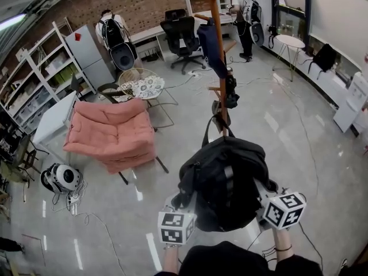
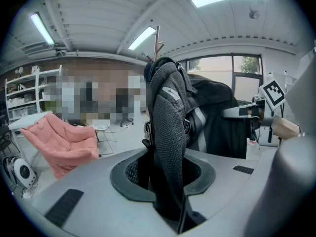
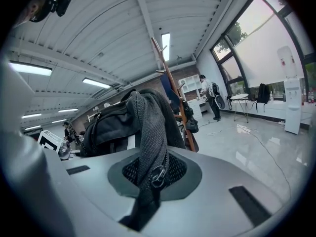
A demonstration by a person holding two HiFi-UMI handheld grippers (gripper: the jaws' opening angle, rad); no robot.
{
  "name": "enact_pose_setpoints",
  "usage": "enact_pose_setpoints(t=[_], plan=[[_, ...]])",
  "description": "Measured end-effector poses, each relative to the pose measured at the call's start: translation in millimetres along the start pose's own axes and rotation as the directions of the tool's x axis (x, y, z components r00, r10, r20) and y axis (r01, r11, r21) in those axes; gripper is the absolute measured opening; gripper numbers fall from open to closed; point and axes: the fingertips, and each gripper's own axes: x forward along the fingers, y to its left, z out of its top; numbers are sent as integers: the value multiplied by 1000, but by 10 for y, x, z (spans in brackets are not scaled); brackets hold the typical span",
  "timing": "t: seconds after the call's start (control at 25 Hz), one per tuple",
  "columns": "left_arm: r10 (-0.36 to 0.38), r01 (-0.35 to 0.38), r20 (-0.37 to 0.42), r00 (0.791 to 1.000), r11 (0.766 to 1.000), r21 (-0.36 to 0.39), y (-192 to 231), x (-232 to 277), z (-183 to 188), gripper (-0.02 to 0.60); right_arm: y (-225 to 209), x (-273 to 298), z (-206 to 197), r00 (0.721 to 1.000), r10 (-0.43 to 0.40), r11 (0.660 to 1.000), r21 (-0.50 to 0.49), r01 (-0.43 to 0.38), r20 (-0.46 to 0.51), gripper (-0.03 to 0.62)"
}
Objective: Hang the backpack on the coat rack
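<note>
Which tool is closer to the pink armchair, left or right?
Left. The left tool, gripping the backpack, is on the side toward the pink armchair; the right tool is across the backpack, farther away.

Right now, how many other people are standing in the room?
2. The left person stands at the back, left of the coat rack; the right person stands near the round white table. Others may be hidden.

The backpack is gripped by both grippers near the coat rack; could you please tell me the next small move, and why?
Probably lift the backpack forward and up toward the coat rack. The left gripper and right gripper are each shut on a mesh shoulder strap, and the top loop stands free, apart from the rack's pegs.
</note>
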Motion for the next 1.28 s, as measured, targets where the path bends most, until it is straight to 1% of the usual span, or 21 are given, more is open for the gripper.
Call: enact_pose_setpoints(t=[0.32, 0.56, 0.88, 1.08, 1.28], plan=[[-45, 45, -14, 999, 999, 14, 537, 458, 223, 104, -4, 611, 124, 998, -60, 998, 29, 60, 2, 28], [-79, 79, -20, 997, 997, 21, 882, 786, 316, 104, -13, 1012, 165, 995, -99, 994, 44, 98, 9, 28], [-130, 132, -41, 991, 990, 44, 1201, 1155, 396, 104, -77, 1411, 161, 988, -157, 985, 70, 156, 12, 28], [-149, 153, -47, 988, 985, 81, 1349, 1368, 470, 104, -143, 1627, 183, 984, -176, 981, 85, 174, 23, 28], [-157, 161, -58, 986, 984, 79, 1458, 1541, 523, 104, -208, 1817, 240, 982, -185, 979, 86, 182, 26, 28]])
